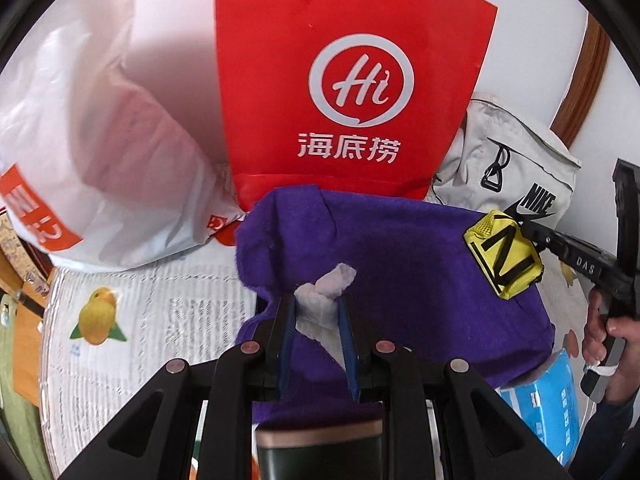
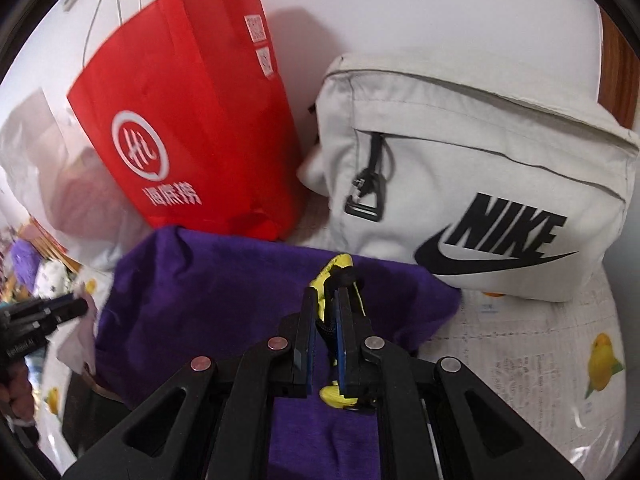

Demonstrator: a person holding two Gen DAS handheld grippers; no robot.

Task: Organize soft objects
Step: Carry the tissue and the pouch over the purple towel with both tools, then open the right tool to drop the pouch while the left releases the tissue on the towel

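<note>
A purple fleece cloth lies bunched on the table in front of both grippers; it also shows in the right wrist view. My left gripper is shut on a crumpled white tissue just above the cloth's near edge. My right gripper is shut on a yellow pouch with black lettering, held over the cloth's right side; the pouch shows in the left wrist view at the right.
A red paper bag stands behind the cloth against the wall. A white plastic bag sits at the left, a pale Nike backpack at the right. A blue box lies near right. The tablecloth has yellow fruit prints.
</note>
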